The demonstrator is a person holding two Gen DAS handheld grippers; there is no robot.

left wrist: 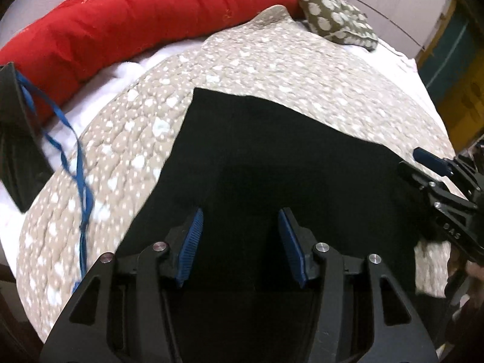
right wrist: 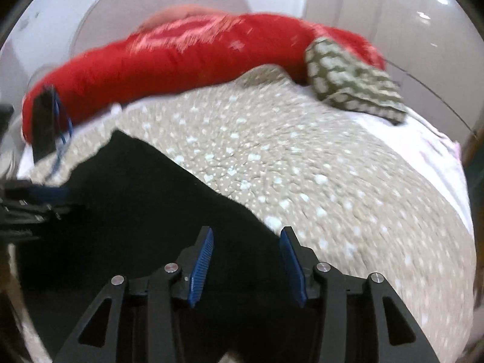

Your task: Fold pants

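Observation:
Black pants (left wrist: 272, 157) lie flat on a beige dotted quilt (left wrist: 272, 60) on a bed; they also show in the right wrist view (right wrist: 145, 199). My left gripper (left wrist: 240, 220) is open and empty, hovering over the middle of the pants. My right gripper (right wrist: 246, 239) is open and empty above the right edge of the pants, where black cloth meets the quilt (right wrist: 332, 181). The right gripper shows at the right edge of the left wrist view (left wrist: 435, 166). The left gripper shows blurred at the left edge of the right wrist view (right wrist: 33, 202).
A red duvet (left wrist: 136, 21) lies along the far side of the bed. A green dotted pillow (left wrist: 332, 15) sits at the far right. A black device with a blue cord (left wrist: 18, 133) rests at the left. White sheet (left wrist: 106, 90) borders the quilt.

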